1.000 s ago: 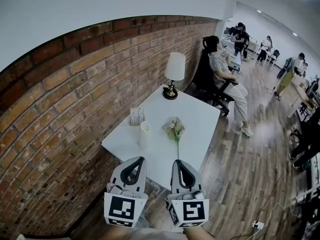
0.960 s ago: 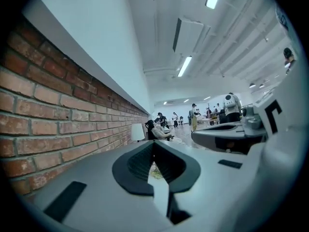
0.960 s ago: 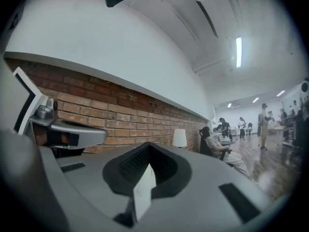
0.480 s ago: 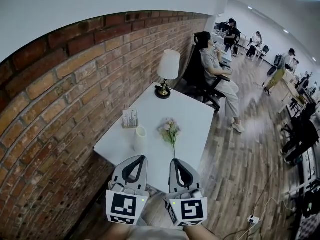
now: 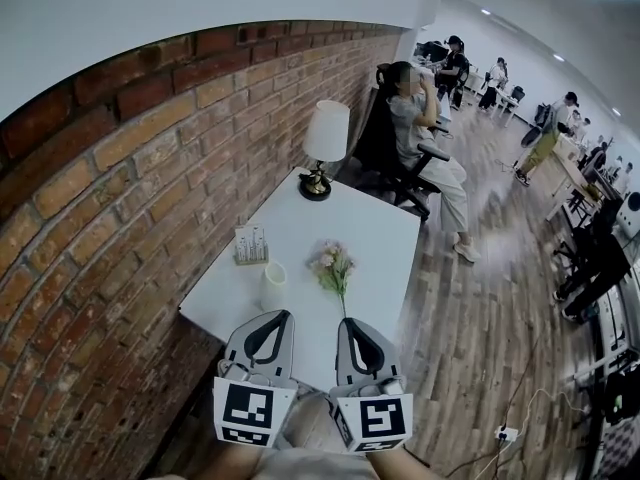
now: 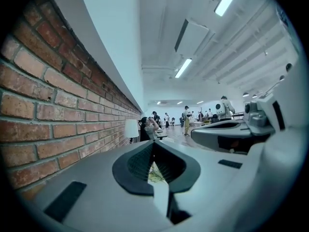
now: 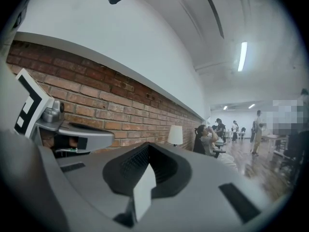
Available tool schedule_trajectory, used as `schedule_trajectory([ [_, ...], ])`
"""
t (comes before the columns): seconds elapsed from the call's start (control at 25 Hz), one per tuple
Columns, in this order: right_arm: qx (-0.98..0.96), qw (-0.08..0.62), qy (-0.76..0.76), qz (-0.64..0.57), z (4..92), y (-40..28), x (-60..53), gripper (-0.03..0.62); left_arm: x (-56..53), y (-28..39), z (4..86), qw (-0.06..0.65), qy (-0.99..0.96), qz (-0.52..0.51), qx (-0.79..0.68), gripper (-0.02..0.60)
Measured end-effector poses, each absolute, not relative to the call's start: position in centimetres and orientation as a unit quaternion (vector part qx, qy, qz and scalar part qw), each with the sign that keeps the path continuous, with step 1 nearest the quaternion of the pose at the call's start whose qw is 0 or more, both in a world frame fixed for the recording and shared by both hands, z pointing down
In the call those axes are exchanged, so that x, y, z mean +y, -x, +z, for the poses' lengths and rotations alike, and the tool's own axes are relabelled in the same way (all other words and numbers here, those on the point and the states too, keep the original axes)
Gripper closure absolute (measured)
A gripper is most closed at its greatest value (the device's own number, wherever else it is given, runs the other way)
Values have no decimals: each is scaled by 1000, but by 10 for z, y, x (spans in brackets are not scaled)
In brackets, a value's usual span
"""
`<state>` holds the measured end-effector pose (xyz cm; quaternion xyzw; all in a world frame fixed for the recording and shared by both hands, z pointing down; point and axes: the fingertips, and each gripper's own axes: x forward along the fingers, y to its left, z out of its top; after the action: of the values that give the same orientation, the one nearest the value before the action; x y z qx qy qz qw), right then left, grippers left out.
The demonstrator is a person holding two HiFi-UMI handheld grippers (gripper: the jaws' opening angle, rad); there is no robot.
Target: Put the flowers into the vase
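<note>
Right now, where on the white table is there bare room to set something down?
Bare: the table on its aisle side beyond the flowers, and the stretch between lamp and flowers. Crowded: the wall side, where card holder, vase and flowers cluster.

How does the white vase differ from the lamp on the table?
The vase is a plain white cylinder; the lamp has a white shade on a dark base. The vase stands toward the table's near end, the lamp at its far end. The lamp is taller than the vase. Both stand upright by the brick wall.
</note>
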<state>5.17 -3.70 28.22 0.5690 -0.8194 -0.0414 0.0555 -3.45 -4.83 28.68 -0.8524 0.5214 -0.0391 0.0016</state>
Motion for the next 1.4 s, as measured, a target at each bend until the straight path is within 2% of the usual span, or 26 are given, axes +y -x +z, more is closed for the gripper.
schedule_trajectory([
  [0.96, -816, 70, -574, 16, 344, -59, -94, 586, -91, 25, 328, -1, 865, -65, 498, 578],
  [1.4, -835, 77, -545, -3, 353, -64, -134, 586, -122, 8, 340, 5, 866, -72, 495, 578],
])
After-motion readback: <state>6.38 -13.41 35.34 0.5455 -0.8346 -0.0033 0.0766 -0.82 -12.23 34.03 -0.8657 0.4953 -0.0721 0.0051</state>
